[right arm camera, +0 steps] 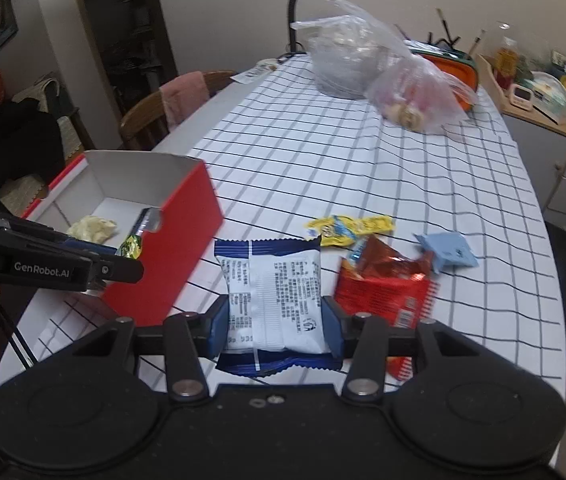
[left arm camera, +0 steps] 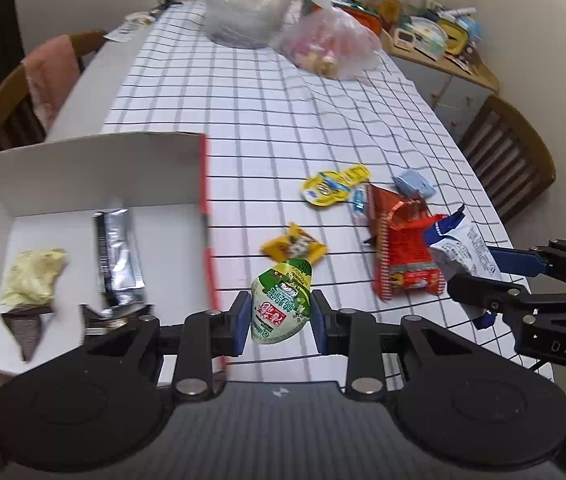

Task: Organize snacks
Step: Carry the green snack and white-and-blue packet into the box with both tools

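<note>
My left gripper [left arm camera: 281, 316] is shut on a green and white snack packet [left arm camera: 281, 304], held above the cloth just right of the red box [left arm camera: 208, 216]. The box is white inside and holds a pale yellow snack [left arm camera: 33, 276], a silver wrapper [left arm camera: 117, 258] and a dark cone piece [left arm camera: 27, 326]. My right gripper [right arm camera: 275, 320] is shut on a blue and white snack pack [right arm camera: 273, 296], lifted over the table. That right gripper [left arm camera: 479, 272] shows at the right of the left wrist view, and the left gripper [right arm camera: 123, 254] beside the red box [right arm camera: 171, 248] in the right wrist view.
On the checked tablecloth [left arm camera: 267, 120] lie an orange candy [left arm camera: 293, 246], a yellow packet [left arm camera: 333, 186], a red crinkled bag [left arm camera: 401, 256] and a light blue packet [left arm camera: 413, 184]. Two plastic bags [left arm camera: 323, 40] stand at the far end. Wooden chairs [left arm camera: 511, 156] flank the table.
</note>
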